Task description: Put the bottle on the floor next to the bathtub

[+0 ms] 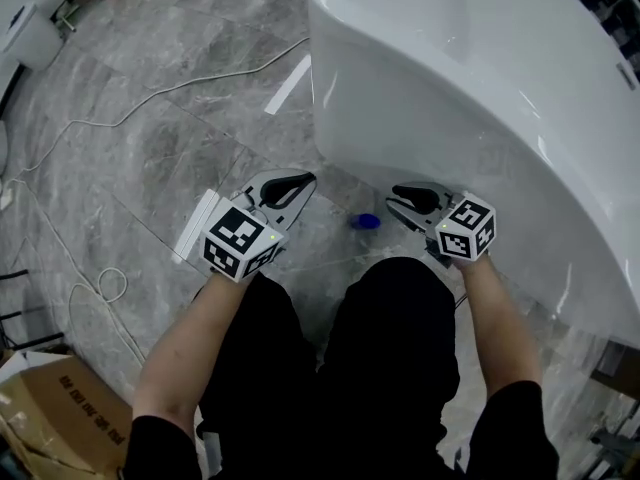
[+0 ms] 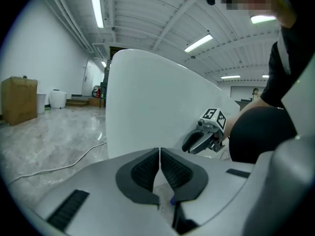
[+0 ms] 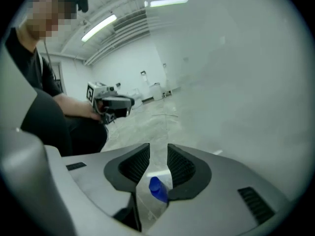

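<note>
A bottle with a blue cap [image 1: 366,221] stands on the grey marble floor close to the wall of the white bathtub [image 1: 450,98], between my two grippers. My right gripper [image 1: 398,196] is just right of it, beside the tub. In the right gripper view its jaws [image 3: 158,154] stand apart and the blue cap [image 3: 157,189] shows low in the gap, with neither pad pressing on it. My left gripper [image 1: 298,181] sits left of the bottle; in the left gripper view its pads [image 2: 160,154] meet with nothing between them.
A white cable [image 1: 150,93] snakes over the floor at left. A strip of white tape [image 1: 287,85] lies by the tub's near end. A cardboard box [image 1: 50,418] sits at bottom left. The person's dark-clothed knees fill the bottom centre.
</note>
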A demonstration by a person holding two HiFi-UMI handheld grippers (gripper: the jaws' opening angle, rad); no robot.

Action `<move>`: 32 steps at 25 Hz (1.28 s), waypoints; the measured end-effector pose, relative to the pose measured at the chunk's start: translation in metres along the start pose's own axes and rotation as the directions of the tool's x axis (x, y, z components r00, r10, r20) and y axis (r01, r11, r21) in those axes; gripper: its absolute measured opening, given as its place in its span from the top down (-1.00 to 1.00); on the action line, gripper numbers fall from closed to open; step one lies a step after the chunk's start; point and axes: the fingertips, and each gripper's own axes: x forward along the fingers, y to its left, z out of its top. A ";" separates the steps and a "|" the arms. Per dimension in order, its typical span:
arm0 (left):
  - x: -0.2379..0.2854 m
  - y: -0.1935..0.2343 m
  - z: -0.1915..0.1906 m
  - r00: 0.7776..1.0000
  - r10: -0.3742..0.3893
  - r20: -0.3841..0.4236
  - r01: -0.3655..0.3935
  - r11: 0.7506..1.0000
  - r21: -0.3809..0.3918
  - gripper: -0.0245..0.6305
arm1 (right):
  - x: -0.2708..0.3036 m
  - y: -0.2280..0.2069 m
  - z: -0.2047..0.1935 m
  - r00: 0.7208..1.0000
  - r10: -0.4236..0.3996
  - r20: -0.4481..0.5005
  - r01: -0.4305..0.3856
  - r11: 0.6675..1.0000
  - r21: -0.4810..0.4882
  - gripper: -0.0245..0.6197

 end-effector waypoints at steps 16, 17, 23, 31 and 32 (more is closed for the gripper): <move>-0.134 -0.010 0.142 0.988 0.135 -0.074 -0.143 0.983 -0.114 0.85 | -0.079 0.121 0.117 0.995 0.093 0.040 -0.093 0.996 0.012 0.59; -0.146 -0.024 0.157 0.988 0.130 -0.083 -0.141 0.980 -0.140 0.85 | -0.096 0.142 0.127 0.995 0.091 0.032 -0.092 0.995 0.029 0.59; -0.220 -0.121 0.272 0.994 0.101 -0.028 -0.105 0.941 -0.321 0.85 | -0.211 0.241 0.213 0.997 0.006 0.075 -0.017 0.989 0.149 0.60; -0.301 -0.184 0.401 0.998 0.052 0.030 -0.041 0.957 -0.287 0.85 | -0.310 0.332 0.307 0.987 -0.056 0.154 0.011 0.962 0.274 0.61; -0.309 -0.189 0.413 0.998 0.045 0.035 -0.033 0.961 -0.274 0.85 | -0.317 0.342 0.318 0.986 -0.052 0.156 0.008 0.963 0.270 0.61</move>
